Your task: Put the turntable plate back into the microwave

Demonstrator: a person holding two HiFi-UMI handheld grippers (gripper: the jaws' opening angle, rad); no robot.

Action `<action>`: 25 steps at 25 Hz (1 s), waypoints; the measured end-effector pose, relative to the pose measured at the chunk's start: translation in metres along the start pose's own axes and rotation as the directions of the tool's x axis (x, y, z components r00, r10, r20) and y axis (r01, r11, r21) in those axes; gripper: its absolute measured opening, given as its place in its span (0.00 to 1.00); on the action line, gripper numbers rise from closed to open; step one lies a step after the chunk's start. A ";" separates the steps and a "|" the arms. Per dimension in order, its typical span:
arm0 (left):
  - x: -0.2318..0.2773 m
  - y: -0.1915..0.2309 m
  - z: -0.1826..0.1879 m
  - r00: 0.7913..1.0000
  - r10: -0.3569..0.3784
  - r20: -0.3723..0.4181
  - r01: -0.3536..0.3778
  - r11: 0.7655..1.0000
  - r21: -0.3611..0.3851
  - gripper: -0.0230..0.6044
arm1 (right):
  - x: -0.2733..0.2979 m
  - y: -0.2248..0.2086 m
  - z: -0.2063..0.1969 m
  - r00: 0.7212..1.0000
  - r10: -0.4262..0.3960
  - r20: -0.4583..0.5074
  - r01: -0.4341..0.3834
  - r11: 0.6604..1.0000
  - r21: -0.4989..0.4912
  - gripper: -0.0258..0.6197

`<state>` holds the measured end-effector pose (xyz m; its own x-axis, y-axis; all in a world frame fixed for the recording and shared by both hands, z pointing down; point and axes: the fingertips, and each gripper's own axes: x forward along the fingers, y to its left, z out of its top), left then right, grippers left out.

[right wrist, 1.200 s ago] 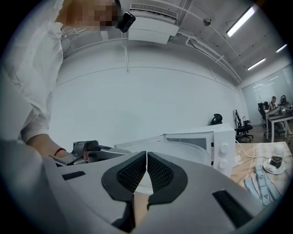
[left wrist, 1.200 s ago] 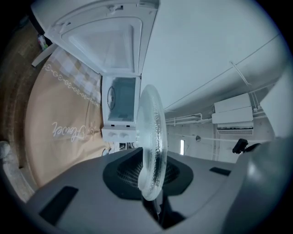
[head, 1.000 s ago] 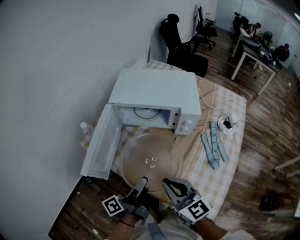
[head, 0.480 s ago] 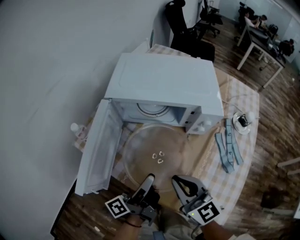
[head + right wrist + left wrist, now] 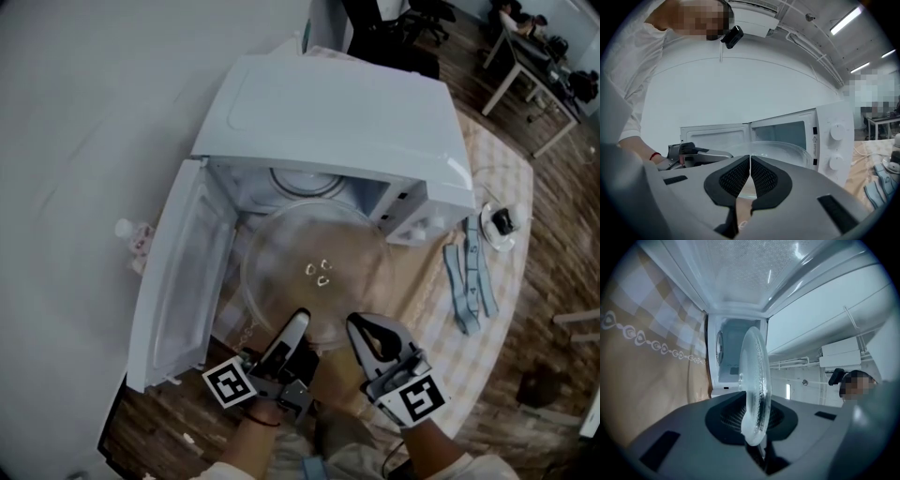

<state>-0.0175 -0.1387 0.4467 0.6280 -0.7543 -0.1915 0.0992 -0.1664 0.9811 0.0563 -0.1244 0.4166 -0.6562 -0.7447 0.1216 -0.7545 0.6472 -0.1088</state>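
The clear glass turntable plate (image 5: 314, 272) is held level in front of the open white microwave (image 5: 328, 122), its far rim at the mouth of the cavity. My left gripper (image 5: 295, 323) is shut on the plate's near rim. In the left gripper view the plate (image 5: 754, 380) stands edge-on between the jaws of the left gripper (image 5: 752, 427). My right gripper (image 5: 364, 326) is just to the right, shut, its tips at the plate's near rim. In the right gripper view the right gripper (image 5: 750, 161) has nothing between its pads, and the plate (image 5: 773, 150) lies just beyond.
The microwave door (image 5: 178, 281) hangs open to the left. A small bottle (image 5: 136, 239) stands beside it. A blue strap (image 5: 473, 281) and a white round device (image 5: 502, 225) lie on the checked tablecloth (image 5: 441, 328) at right. Desks and chairs stand far back.
Both grippers have carried the plate forward towards the microwave and somewhat lower. Its far rim has gone from in front of the cavity to the cavity's mouth.
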 end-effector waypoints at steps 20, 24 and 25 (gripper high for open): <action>0.042 0.038 0.046 1.000 -0.028 -0.001 0.028 1.000 0.003 0.11 | 0.056 -0.037 -0.015 1.000 -0.003 0.001 0.003 0.999 -0.043 0.09; 0.046 0.044 0.055 1.000 -0.023 -0.003 0.023 1.000 0.009 0.11 | 0.068 -0.034 -0.016 1.000 0.018 -0.004 -0.018 0.999 -0.050 0.09; 0.047 0.045 0.057 1.000 -0.021 -0.005 0.021 1.000 0.012 0.11 | 0.071 -0.033 -0.017 1.000 0.021 -0.002 -0.021 0.998 -0.051 0.09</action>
<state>-0.0275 -0.2182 0.4803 0.6298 -0.7472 -0.2122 0.1033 -0.1902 0.9763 0.0351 -0.1958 0.4454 -0.6718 -0.7307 0.1216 -0.7399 0.6700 -0.0612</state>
